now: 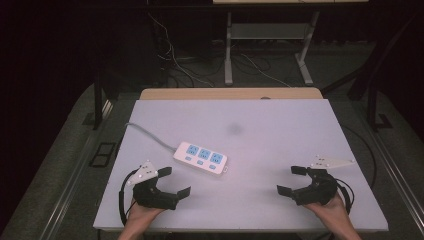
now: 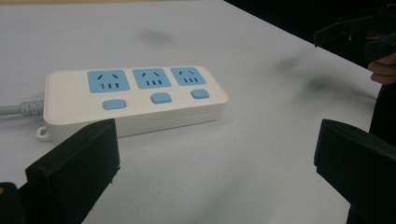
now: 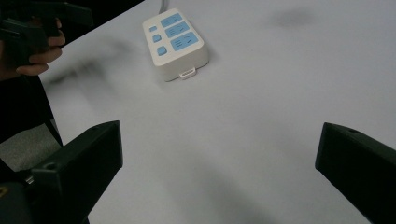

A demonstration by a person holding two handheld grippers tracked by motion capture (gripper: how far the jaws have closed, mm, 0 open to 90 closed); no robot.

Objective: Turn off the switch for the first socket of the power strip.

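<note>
2 grippers: I hold 1 in each hand, both low over the near part of the table, well apart from each other.
Left gripper (image 1: 176,181): its jaws stand wide apart with nothing between them; it sits at the near left of the table, pointing toward the right and a little away from me.
Right gripper (image 1: 291,180): its jaws are spread wide too, gripping nothing; it sits at the near right, pointing left toward the middle.
Left hand (image 1: 142,216): it comes in from the near edge and wraps the gripper's body.
Right hand (image 1: 331,210): same on the right side, closed round the handle.
Power strip (image 1: 200,157): white, with 3 blue sockets and 3 blue buttons in a row; it lies flat on the table left of centre, slightly slanted, near my left gripper and just beyond its jaws, not touching them.
Power strip in the left gripper view (image 2: 135,96): it lies just past the left jaw, sockets facing up.
Power strip in the right gripper view (image 3: 175,42): it is far off, toward the upper left, well apart from both jaws.
Grey cable (image 1: 147,134): it runs from the strip's left end toward the far left edge of the table.
Table (image 1: 280,130): pale grey top with 1 faint dark smudge beyond the strip.
Floor cables (image 1: 175,60): a tangle on the floor beyond the far edge.
</note>
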